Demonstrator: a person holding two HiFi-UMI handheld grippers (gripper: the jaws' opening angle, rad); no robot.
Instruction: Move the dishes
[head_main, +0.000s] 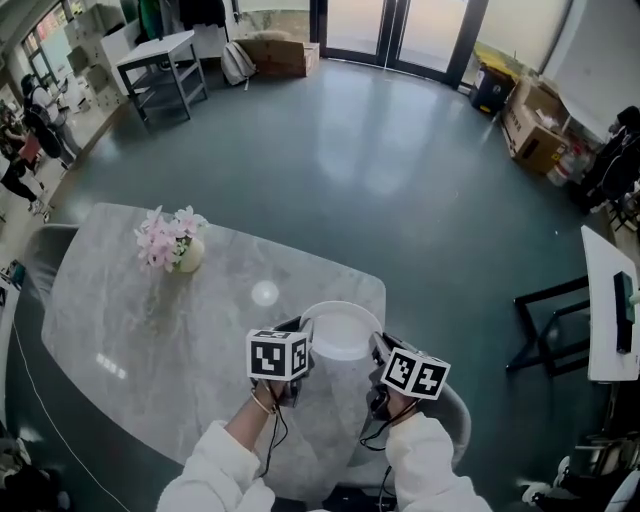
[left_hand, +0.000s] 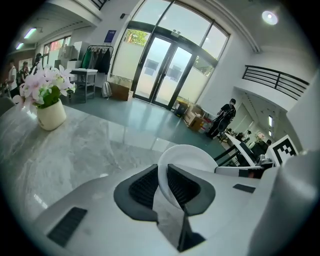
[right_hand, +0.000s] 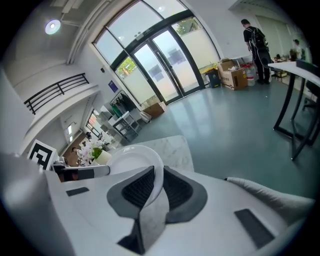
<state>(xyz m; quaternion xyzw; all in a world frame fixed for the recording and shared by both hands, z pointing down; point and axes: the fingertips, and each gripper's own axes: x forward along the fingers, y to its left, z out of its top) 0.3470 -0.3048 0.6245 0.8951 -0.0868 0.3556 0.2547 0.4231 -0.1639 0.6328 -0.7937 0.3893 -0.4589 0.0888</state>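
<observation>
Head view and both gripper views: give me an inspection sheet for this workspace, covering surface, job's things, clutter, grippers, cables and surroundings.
Surface: grey marble table, glossy, with light reflections.
Job's things: one white plate over the table's near right part. I can't tell whether it rests on the table or is lifted.
Clutter: vase of pink flowers standing on the table's far left part, apart from the plate.
Grippers: left gripper has its jaws shut on the plate's left rim. The right gripper has its jaws shut on the right rim.
Cables: dark cables hang below the grippers, by the sleeves.
Surroundings: grey-green floor, glass doors, cardboard boxes, people at the far left.
</observation>
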